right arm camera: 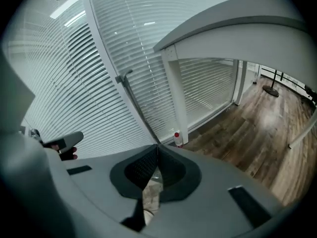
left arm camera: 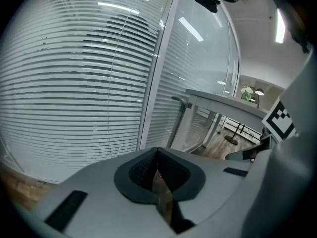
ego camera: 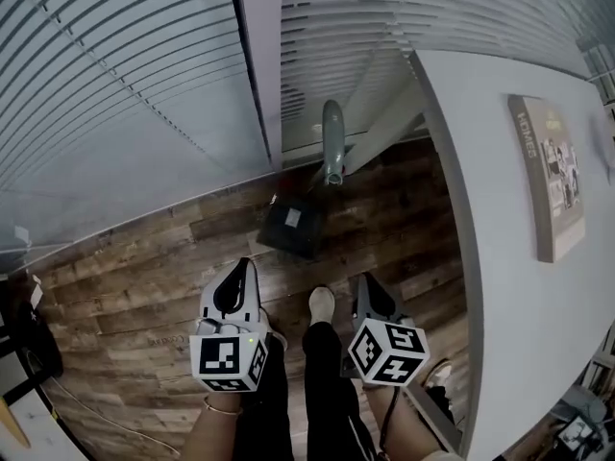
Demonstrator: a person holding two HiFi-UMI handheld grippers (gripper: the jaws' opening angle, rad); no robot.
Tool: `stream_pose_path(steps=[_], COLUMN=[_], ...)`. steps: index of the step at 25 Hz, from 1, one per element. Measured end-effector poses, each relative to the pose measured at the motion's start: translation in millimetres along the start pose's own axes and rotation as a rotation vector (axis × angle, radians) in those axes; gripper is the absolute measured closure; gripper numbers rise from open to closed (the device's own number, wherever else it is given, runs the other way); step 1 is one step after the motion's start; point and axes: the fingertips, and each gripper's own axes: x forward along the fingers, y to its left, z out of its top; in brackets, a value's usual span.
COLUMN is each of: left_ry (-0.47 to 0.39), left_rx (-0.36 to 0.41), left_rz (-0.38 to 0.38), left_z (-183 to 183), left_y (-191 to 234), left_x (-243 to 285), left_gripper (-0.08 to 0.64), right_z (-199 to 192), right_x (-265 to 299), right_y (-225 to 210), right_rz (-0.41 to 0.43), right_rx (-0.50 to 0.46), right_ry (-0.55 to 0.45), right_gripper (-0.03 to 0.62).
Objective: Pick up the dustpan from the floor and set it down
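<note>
The dustpan [ego camera: 291,225] stands on the floor [ego camera: 135,296] ahead of both tools, its handle [ego camera: 332,142] upright, close to the blinds [ego camera: 106,94]. The left tool [ego camera: 238,281] and the right tool [ego camera: 370,291] each have the jaws together, with nothing between them. I think the danger is this: if the jaws do not open in time, a closed tool can push the thin handle and tip the dustpan over. The table [ego camera: 490,257] edge at the right is also near. The floor is dark wood planks, and a book [ego camera: 550,176] lies on the white table.
</note>
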Motion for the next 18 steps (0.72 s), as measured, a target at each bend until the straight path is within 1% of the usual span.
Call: stream_pose_path(steps=[4, 9, 10, 11, 12, 16, 18], left_ry=[0.006, 0.007, 0.005, 0.004, 0.004, 0.000, -0.001], left_rx=[0.010, 0.041, 0.047, 0.053, 0.058, 0.085, 0.098], left_rz=[-0.009, -0.040, -0.045, -0.050, -0.055, -0.075, -0.086], left_z=[-1.6, 0.0, 0.7, 1.5, 2.2, 6.3, 7.0], left_y=[-4.6, -15.0, -17.1, -19.1, -21.1, -27.5, -29.6], left_x=[4.2, 16.8, 19.7, 22.8, 26.1, 38.3, 44.4], left_gripper=[0.541, 0.538, 0.531, 0.499, 0.449, 0.442, 0.425], right_z=[1.0, 2.5, 2.0, 1.4, 0.9, 0.5, -0.4], right_x=[0.4, 4.6, 5.5, 6.5, 7.5, 10.9, 12.0], right_y=[-2.0, -2.9, -3.5, -4.1, -4.8, -7.0, -6.7], right_rz=[0.001, 0.006, 0.006, 0.005, 0.004, 0.001, 0.002], right_rx=[0.007, -0.005, -0.006, -0.006, -0.006, -0.003, -0.003], right_ry=[-0.002, -0.002, -0.001, 0.001, 0.003, 0.009, 0.013], right_gripper=[0.560, 0.560, 0.560, 0.560, 0.560, 0.560, 0.560])
